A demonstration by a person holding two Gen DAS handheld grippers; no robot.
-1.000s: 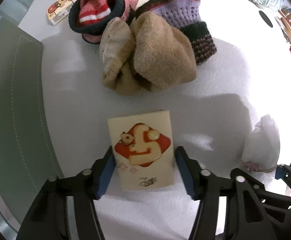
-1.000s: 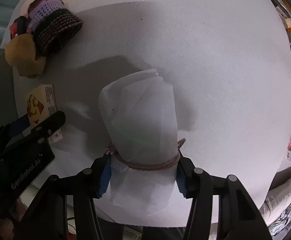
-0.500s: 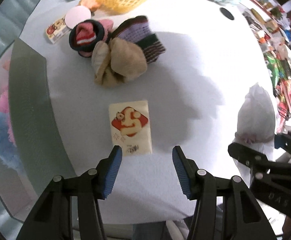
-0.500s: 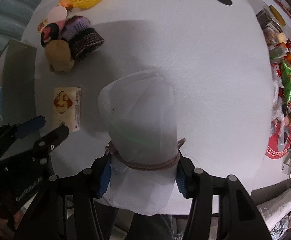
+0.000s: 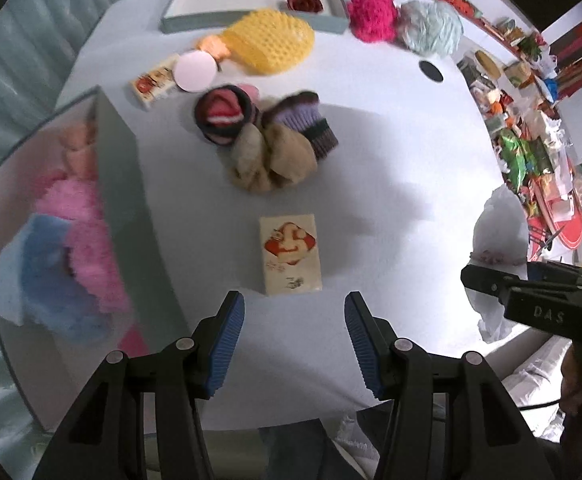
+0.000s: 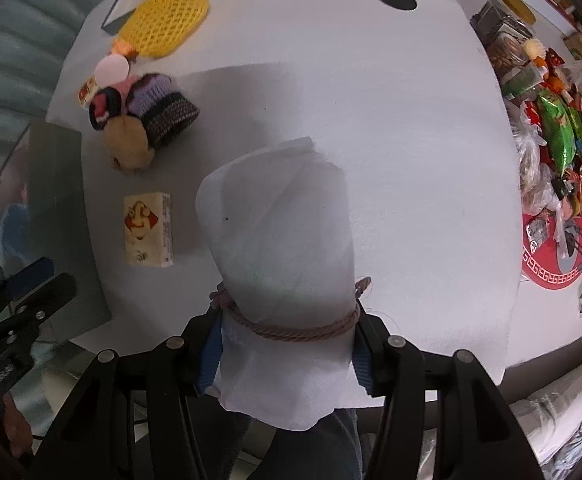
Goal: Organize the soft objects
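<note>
My left gripper [image 5: 294, 312] hangs open above the white table with nothing between its blue pads. Just ahead of it a cream tissue pack [image 5: 291, 256] with a red picture lies flat on the table; the right wrist view shows the same tissue pack [image 6: 147, 230]. My right gripper [image 6: 287, 344] is shut on a white drawstring bag [image 6: 279, 216], gripping it at the rope-tied neck, and holds it off the table. In the left wrist view the bag [image 5: 499, 224] hangs at the right edge.
A pile of knitted socks and a tan cloth [image 5: 267, 136] lies beyond the pack. A grey box [image 5: 123, 184] at the left holds pink and blue fluffy things. At the back are a grey tray [image 5: 251, 4], a yellow mesh piece [image 5: 275, 42], yarn balls [image 5: 371, 16] and a second pack [image 5: 153, 82].
The left gripper has risen away from the tissue pack, which lay between its fingers and now stays on the table. The right gripper has lifted the white bag higher.
</note>
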